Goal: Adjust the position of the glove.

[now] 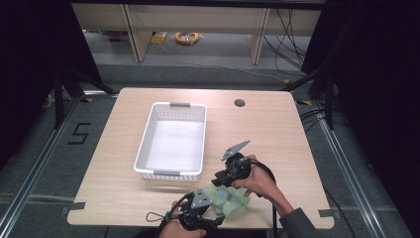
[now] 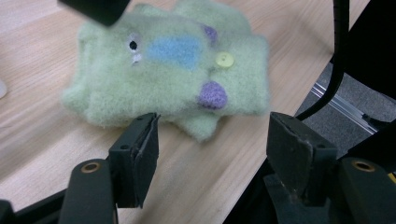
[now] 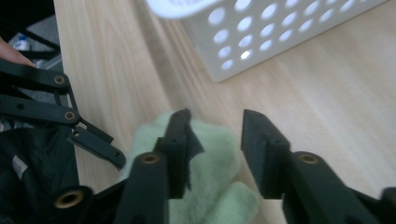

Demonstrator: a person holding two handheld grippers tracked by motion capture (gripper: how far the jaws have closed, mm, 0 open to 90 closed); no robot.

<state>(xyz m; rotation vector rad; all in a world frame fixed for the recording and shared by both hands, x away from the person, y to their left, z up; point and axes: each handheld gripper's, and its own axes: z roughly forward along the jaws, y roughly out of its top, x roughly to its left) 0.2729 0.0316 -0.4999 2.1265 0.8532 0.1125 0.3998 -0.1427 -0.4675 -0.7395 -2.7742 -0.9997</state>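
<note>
A pale green fleece item [image 1: 229,199] (a folded, mitten-like piece with a blue patch, purple dots and a yellow button) lies at the near edge of a light wooden table [image 1: 277,129], between 2 hand-held grippers. The left gripper [image 1: 210,221], at the table's front edge, points toward the fabric with its jaws spread wide and nothing between them; in the left gripper view the fleece [image 2: 173,70] sits just beyond the pads. The right gripper [image 1: 217,181] hangs over the item's far end, jaws parted above the fleece [image 3: 210,154] and not pressing on it. A white perforated basket [image 1: 143,144] stands on the table beyond the item.
</note>
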